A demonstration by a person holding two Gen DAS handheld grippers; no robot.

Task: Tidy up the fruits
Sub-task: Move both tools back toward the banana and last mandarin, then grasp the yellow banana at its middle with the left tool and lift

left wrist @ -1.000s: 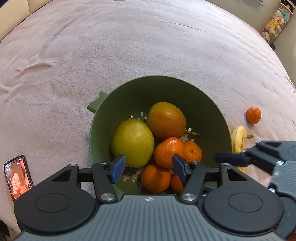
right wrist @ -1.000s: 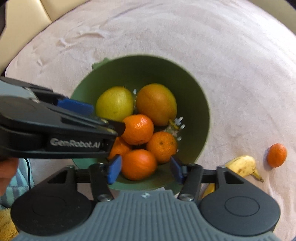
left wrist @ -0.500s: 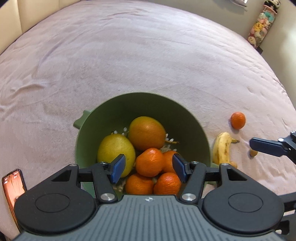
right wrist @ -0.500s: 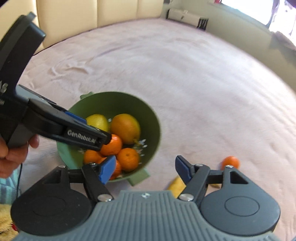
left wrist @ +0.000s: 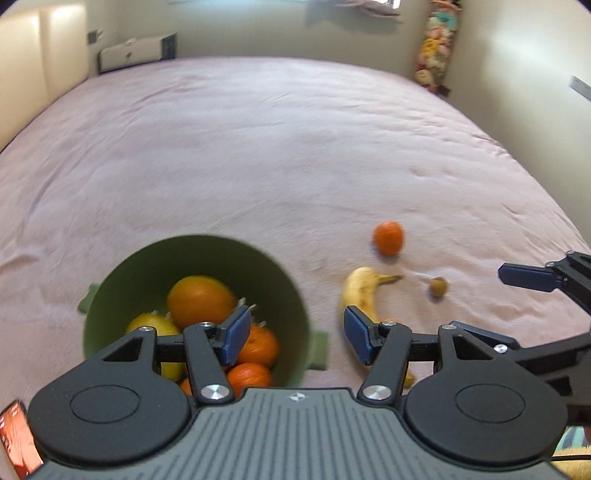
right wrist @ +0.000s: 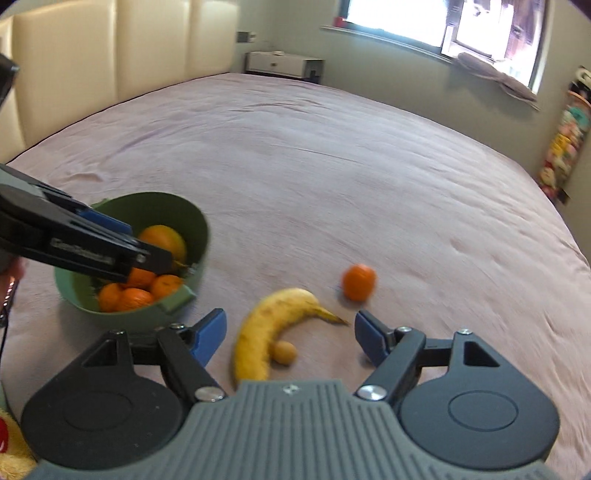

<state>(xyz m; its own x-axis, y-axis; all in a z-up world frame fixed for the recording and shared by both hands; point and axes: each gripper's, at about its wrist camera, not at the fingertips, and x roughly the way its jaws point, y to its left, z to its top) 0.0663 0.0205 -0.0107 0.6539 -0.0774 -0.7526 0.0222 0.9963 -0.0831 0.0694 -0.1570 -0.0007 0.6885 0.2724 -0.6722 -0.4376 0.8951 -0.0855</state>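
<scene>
Hovering over banana point(right wrist: 266, 332), right gripper point(right wrist: 290, 334) opening, nothing clamped; left gripper point(left wrist: 293, 338) parted and empty beside bowl point(left wrist: 110, 295) of fruit.

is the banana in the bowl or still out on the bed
Out. The banana lies on the pink bedspread, right of the green bowl and apart from it.

A wide bed point(right wrist: 332, 177) with a pale pink, slightly wrinkled cover fills most of both views. Behind it stands a cream padded headboard point(right wrist: 110, 66) with vertical panels. The walls point(right wrist: 388, 74) are light grey-green. A low white cabinet point(right wrist: 284, 64) stands against the far wall. Bright daylight comes through a window point(right wrist: 443, 22) above a sill. A column of colourful soft toys point(left wrist: 437, 48) hangs in the corner.
</scene>
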